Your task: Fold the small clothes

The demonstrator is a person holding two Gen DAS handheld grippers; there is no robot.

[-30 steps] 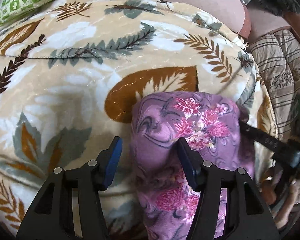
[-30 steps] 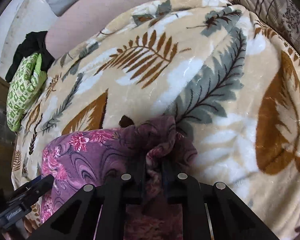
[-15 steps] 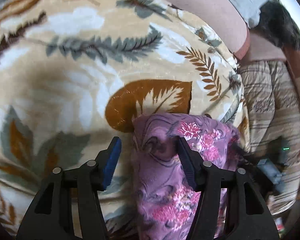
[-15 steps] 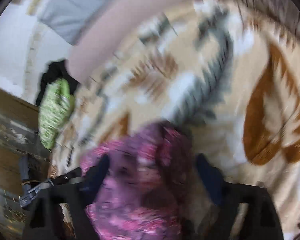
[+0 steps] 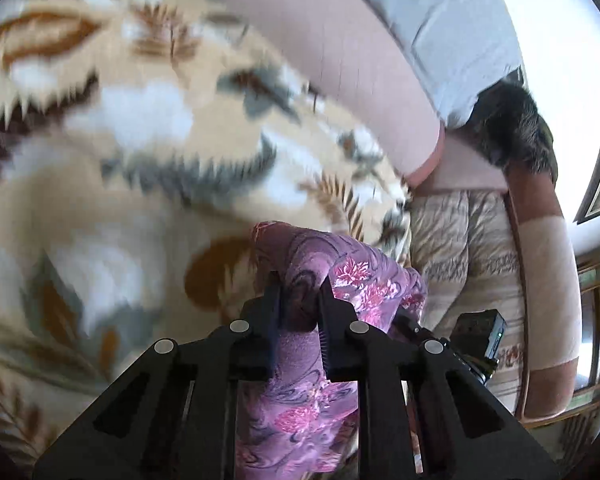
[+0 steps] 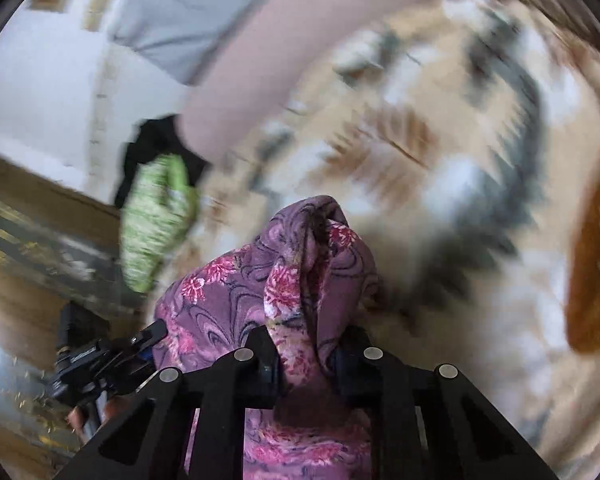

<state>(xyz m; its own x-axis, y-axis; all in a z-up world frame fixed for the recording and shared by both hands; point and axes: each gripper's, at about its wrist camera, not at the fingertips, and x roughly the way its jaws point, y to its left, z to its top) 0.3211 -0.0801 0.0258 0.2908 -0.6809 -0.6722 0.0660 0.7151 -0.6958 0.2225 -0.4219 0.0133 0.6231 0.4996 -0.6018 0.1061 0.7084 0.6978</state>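
A purple cloth with pink flowers [image 5: 332, 280] is held up off the leaf-patterned blanket [image 5: 120, 140] by both grippers. My left gripper [image 5: 300, 300] is shut on one edge of the cloth. My right gripper [image 6: 304, 348] is shut on a bunched fold of the same cloth [image 6: 300, 264], which hangs down between and below its fingers. The right gripper also shows in the left wrist view [image 5: 472, 340], and the left gripper shows in the right wrist view [image 6: 112, 356]. Both views are blurred by motion.
A pink bolster [image 5: 340, 60] and a grey pillow [image 5: 460, 28] lie at the far edge of the bed. A striped quilt [image 5: 460, 248] is to the right. A green patterned cloth [image 6: 156, 216] and a black garment [image 6: 152, 136] lie at the far left.
My left gripper has closed on the cloth's edge. My right gripper opened briefly and has shut again on the cloth. Both have lifted it off the blanket.
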